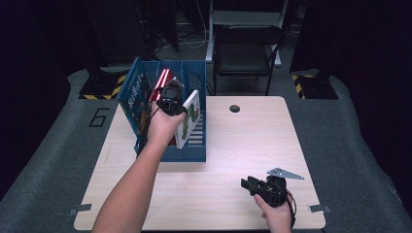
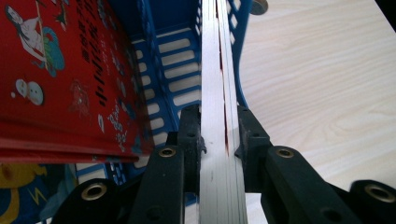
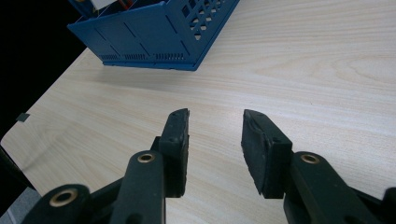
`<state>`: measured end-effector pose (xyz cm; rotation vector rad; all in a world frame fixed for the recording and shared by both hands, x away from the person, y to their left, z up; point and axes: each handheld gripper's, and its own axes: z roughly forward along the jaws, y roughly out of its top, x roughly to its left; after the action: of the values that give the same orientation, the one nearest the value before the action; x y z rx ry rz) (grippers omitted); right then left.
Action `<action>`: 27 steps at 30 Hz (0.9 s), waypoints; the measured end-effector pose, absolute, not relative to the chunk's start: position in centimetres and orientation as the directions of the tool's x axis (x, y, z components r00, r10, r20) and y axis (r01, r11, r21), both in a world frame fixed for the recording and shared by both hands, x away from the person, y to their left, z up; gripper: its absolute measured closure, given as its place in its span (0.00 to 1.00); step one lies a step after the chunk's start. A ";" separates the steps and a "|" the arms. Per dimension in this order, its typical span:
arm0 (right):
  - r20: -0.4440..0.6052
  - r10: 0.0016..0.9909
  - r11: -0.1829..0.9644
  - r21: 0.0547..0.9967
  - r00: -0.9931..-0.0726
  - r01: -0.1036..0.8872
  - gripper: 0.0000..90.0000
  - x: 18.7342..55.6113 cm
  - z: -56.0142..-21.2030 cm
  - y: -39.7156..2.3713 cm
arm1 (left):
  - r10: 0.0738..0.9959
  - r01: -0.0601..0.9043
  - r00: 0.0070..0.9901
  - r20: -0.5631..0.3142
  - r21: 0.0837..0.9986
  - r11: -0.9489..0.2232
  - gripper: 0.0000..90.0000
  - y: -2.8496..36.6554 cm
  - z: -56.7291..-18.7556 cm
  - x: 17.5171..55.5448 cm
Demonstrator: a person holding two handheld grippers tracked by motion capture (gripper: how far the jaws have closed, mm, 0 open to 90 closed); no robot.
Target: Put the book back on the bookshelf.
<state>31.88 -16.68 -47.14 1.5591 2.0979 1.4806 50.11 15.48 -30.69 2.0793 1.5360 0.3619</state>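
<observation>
The left hand-held gripper (image 2: 218, 135) is clamped on the page edge of a thin picture book (image 2: 219, 93), one black pad on each cover. In the high view that book (image 1: 190, 119) stands tilted in the right-hand slot of the blue file rack (image 1: 197, 153), which sits toward the far left corner of the surface (image 1: 252, 141). A red book (image 2: 60, 79) leans in the slot beside it, apart from the held one.

The book looks light and fairly stiff for its thinness, a hardback or board-covered volume by the look of its flat edges. Its covers are probably glossy, so a pinch near one corner could let it swing or slide. Taking it mid-edge, as the jaws do here, seems the steadier hold. The rack's slotted walls stand close on both sides, so the book will likely catch unless it is kept in line with the slot.

The right hand-held gripper (image 3: 215, 144) rests near the surface's near right corner, jaws apart and empty.
</observation>
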 end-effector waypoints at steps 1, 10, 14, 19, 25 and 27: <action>0.419 0.789 -0.026 0.753 -0.449 0.658 0.68 31.8 -47.1 -16.7 | 0.944 0.804 0.317 -0.090 0.554 -0.217 0.84 15.5 -30.8 50.3; 0.421 0.786 -0.021 0.751 -0.453 0.660 0.68 31.8 -47.2 -16.5 | 0.952 0.814 0.291 -0.099 0.548 -0.192 0.84 15.1 -31.6 51.5; 0.420 0.785 -0.019 0.751 -0.455 0.660 0.68 31.9 -47.3 -16.5 | 0.953 0.816 0.288 -0.097 0.546 -0.191 0.84 14.9 -31.7 52.0; 0.420 0.786 -0.018 0.748 -0.453 0.663 0.68 31.9 -47.3 -16.4 | 0.957 0.819 0.275 -0.089 0.544 -0.184 0.84 14.7 -31.7 52.7; 0.422 0.783 -0.016 0.748 -0.456 0.664 0.68 31.9 -47.4 -16.3 | 0.958 0.814 0.276 -0.076 0.549 -0.191 0.84 14.0 -32.1 53.2; 0.422 0.783 -0.017 0.748 -0.457 0.663 0.68 31.9 -47.4 -16.4 | 0.957 0.816 0.282 -0.073 0.543 -0.199 0.84 13.7 -32.4 53.4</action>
<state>31.92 -16.36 -47.39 1.5658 2.1129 1.4833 53.40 13.71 -32.38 2.0744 1.5865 0.3868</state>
